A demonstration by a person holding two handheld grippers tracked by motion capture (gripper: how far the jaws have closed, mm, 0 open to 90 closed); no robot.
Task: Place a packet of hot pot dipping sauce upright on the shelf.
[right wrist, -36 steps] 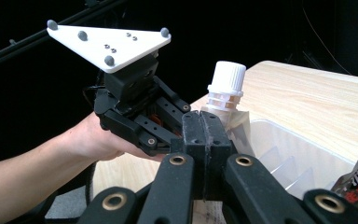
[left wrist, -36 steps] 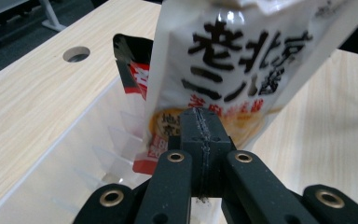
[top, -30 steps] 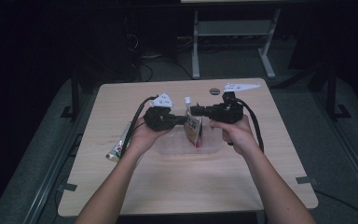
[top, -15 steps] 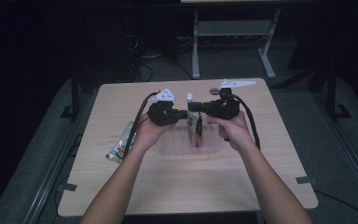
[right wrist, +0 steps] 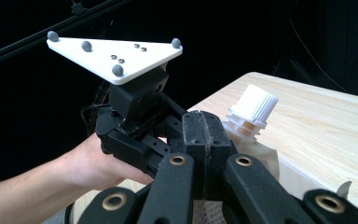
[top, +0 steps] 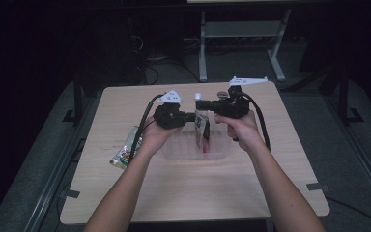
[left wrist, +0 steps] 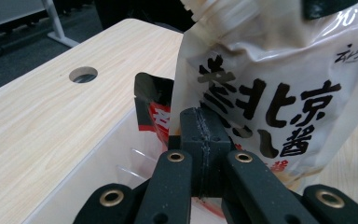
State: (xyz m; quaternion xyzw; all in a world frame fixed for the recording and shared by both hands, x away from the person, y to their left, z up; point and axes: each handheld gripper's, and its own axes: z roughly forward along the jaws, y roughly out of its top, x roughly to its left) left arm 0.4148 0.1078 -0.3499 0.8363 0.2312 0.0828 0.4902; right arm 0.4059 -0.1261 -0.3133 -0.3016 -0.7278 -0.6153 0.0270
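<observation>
So both grippers are up over the middle of the wooden table [top: 125, 203], and each one has hold of the same spouted sauce pouch [top: 202, 130]. The left gripper [top: 193, 117] comes in from the left with its jaws pinched together on the pouch's left edge; from the left gripper view you can see the pads [left wrist: 200, 144] clamped tight against the white film with the big black lettering. The right gripper [top: 199, 104] comes in from the right, a bit higher and farther back, jaws closed on the top of the pouch just beside the white ribbed cap [right wrist: 256, 106].

The pouch hangs upright between them, its bottom end down inside a clear plastic tray [top: 178, 153] sitting mid-table. In the left gripper view there's another packet, red and black [left wrist: 156, 112], standing in the tray right behind the pouch.

Over on the left side of the table, near the person's left forearm, a small green-and-white snack packet [top: 122, 155] lies flat, well apart from the tray. There's a round cable hole [left wrist: 83, 74] in the tabletop on the far side.
</observation>
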